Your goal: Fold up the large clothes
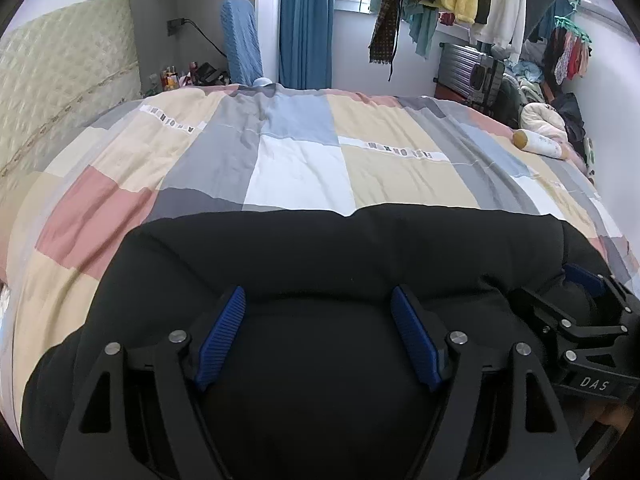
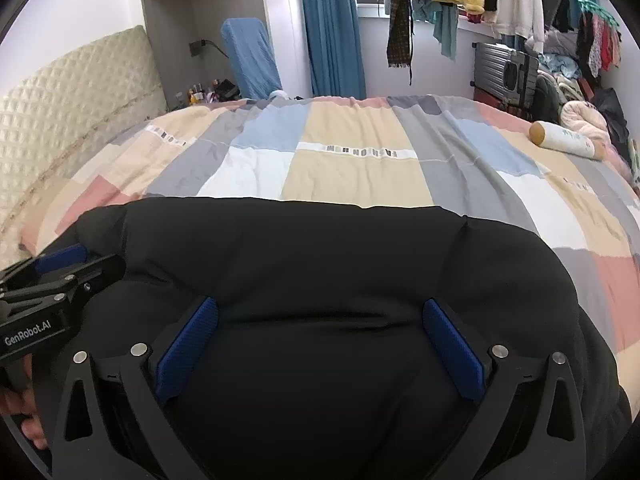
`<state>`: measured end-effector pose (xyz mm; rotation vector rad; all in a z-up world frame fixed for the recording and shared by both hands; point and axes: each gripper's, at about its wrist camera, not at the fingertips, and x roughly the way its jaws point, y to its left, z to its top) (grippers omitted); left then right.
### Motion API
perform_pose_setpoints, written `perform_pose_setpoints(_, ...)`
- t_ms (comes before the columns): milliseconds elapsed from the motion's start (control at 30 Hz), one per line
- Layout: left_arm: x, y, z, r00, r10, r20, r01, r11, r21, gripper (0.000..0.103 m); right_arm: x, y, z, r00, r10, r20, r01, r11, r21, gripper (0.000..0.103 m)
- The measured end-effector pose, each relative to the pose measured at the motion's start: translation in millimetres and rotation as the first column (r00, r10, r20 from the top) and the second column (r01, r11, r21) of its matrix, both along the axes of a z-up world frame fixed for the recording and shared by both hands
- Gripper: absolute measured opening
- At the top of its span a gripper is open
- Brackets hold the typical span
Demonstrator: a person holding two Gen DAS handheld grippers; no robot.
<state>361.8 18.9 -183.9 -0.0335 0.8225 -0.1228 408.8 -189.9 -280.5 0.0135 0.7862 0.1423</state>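
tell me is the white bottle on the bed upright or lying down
Lying down: the white bottle rests on its side on the patchwork quilt, brown cap end toward the bed's middle.

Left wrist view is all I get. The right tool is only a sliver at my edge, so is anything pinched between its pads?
Observer: No. The right tool is wide open. Its blue pads stand far apart over the black garment and clamp nothing.
Operator: And the garment's right end, which that tool hides from me?
Observer: It rounds off on the patchwork quilt, next to one of the quilt's pink squares.
Operator: Can you see what carries my left tool?
Observer: Yes. Fingers of a hand show below the left tool, at the lower left edge of the right wrist view.
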Motion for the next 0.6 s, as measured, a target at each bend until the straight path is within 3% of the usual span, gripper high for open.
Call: perform_pose_setpoints(600,0,39,-10,0.998,0.059,0.01,-0.059,0.998,0.028,0.077,-2,-20,-8,0.999,-0.032,0.037,0.033,0.999,-0.03,0.103)
